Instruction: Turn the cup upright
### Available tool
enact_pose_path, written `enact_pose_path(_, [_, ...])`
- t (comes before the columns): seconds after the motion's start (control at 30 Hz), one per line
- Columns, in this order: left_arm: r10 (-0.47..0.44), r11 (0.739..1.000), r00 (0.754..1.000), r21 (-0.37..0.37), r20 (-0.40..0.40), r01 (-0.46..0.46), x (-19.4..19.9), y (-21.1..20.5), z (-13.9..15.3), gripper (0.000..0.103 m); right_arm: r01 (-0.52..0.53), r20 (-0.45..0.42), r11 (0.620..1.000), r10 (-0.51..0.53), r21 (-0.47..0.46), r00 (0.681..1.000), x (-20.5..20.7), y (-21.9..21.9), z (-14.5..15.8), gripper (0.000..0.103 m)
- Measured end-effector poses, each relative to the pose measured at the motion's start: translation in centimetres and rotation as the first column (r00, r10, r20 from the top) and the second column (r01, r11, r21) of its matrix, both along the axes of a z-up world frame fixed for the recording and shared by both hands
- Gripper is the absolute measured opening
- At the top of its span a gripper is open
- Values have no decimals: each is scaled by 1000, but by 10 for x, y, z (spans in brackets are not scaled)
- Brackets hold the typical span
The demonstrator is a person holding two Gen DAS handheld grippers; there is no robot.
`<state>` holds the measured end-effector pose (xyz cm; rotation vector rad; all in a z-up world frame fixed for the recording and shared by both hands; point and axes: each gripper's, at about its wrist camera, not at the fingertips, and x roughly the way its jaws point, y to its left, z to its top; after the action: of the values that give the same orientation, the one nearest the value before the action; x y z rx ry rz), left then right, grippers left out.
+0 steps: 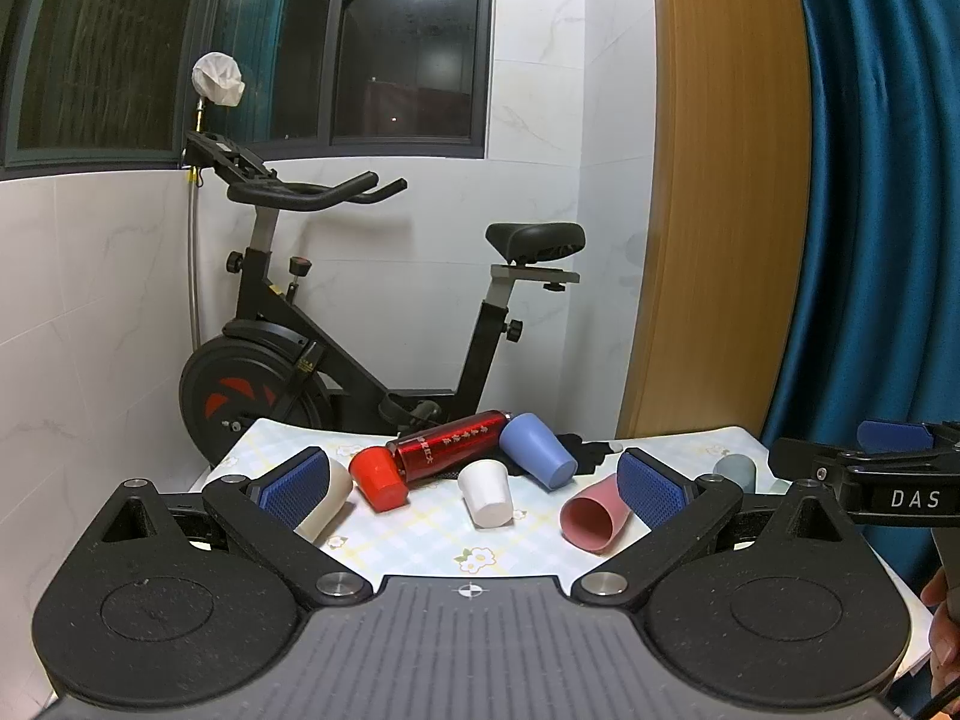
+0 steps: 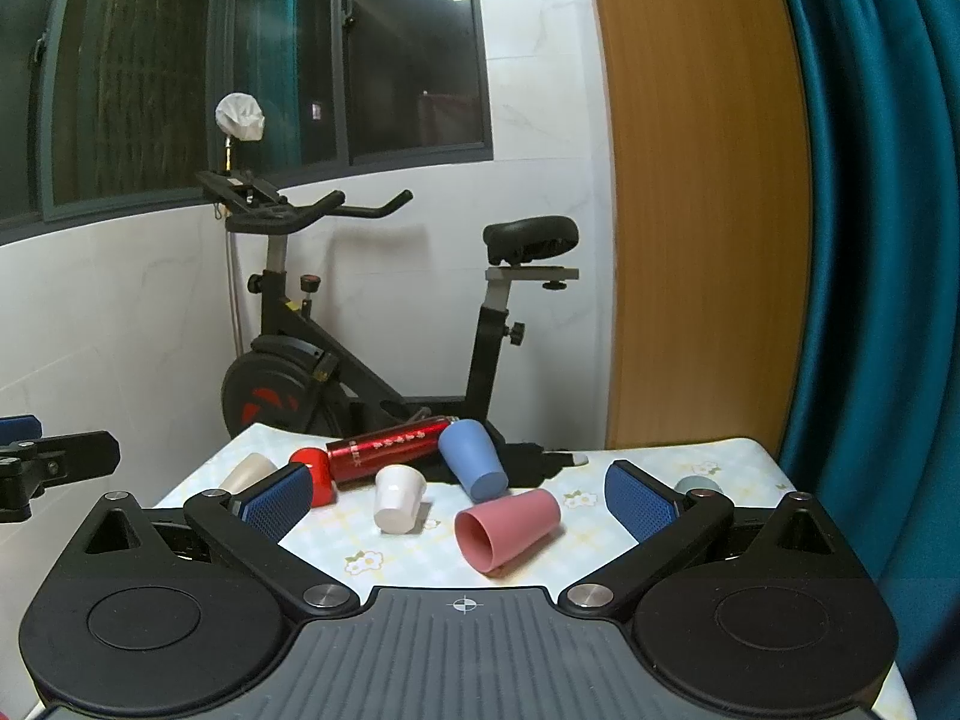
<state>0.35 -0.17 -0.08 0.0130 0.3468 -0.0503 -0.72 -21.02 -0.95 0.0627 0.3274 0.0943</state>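
Observation:
Several cups lie on a checked floral tablecloth (image 1: 420, 546). A pink cup (image 1: 594, 513) (image 2: 507, 528) lies on its side, mouth toward me. A white cup (image 1: 487, 492) (image 2: 397, 499) lies tipped. A blue cup (image 1: 537, 450) (image 2: 474, 461) leans on a red bottle (image 1: 450, 443) (image 2: 387, 447). A red cup (image 1: 378, 478) (image 2: 315, 471) and a beige cup (image 1: 327, 501) (image 2: 249, 471) lie at the left. A grey cup (image 1: 737, 471) (image 2: 699, 485) stands at the right. My left gripper (image 1: 474, 480) and right gripper (image 2: 459, 498) are open and empty, above the table's near side.
A black exercise bike (image 1: 360, 348) stands behind the table against the white wall. A dark cloth (image 1: 585, 447) lies behind the blue cup. A wooden panel (image 1: 720, 210) and a blue curtain (image 1: 882, 180) are on the right.

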Motion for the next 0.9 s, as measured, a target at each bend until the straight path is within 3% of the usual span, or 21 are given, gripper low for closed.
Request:
enact_pose_path(0.5, [-4,1000,1000,-4,7,4,1,3,1,103,1,0,1000,-1,0,1000,-1,1,2,103])
enact_pose_path(0.9, [9,1000,999,-27,-32,-9,9,6,-7,103,2,-28,1000,-2,2,1000,10,2,-5,103])
